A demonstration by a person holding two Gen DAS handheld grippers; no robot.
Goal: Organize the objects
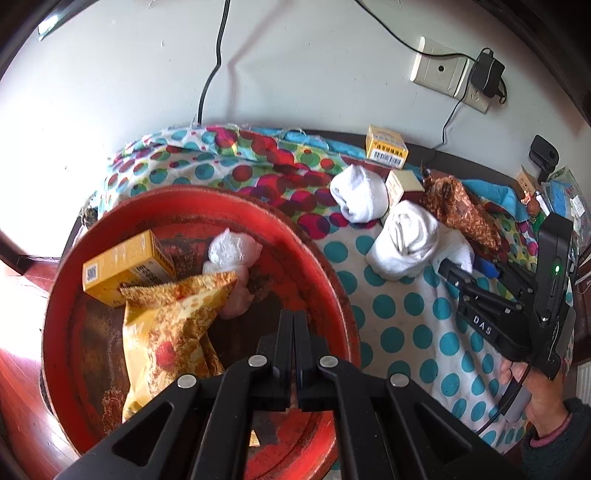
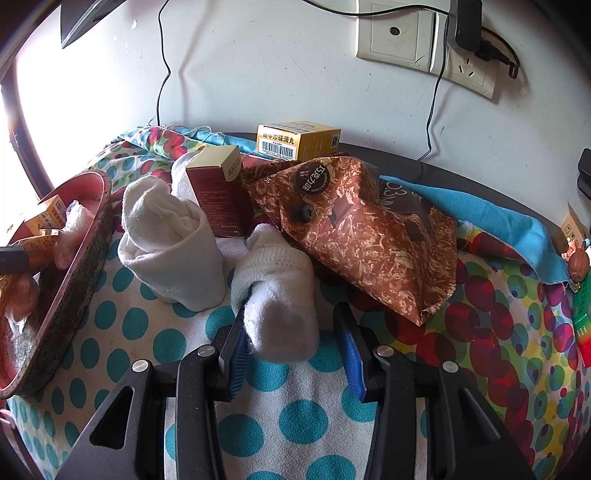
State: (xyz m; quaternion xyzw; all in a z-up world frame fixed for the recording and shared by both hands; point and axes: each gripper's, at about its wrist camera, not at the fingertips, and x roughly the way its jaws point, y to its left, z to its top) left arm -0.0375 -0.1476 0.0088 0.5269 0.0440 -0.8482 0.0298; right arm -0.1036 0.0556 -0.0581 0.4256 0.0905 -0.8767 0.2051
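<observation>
My left gripper [image 1: 293,318] hangs shut and empty over a round red tray [image 1: 317,258]. In the tray lie a yellow box [image 1: 125,269], a yellow snack bag [image 1: 173,325] and a white plastic bundle [image 1: 232,247]. My right gripper [image 2: 291,310] stands open around a rolled white sock [image 2: 277,291] on the dotted cloth. Its left blue pad [image 2: 238,350] touches the sock, while the right pad stands a little apart. A second rolled sock [image 2: 170,240], a dark red box [image 2: 221,195], a yellow box [image 2: 295,142] and a brown snack bag [image 2: 362,229] lie behind.
The spotted cloth [image 2: 303,421] covers the table against a white wall. A wall socket [image 2: 399,33] with a charger and hanging cables sits above. Small items crowd the table's right edge [image 2: 580,258]. A hand [image 1: 535,398] holds the right gripper's handle.
</observation>
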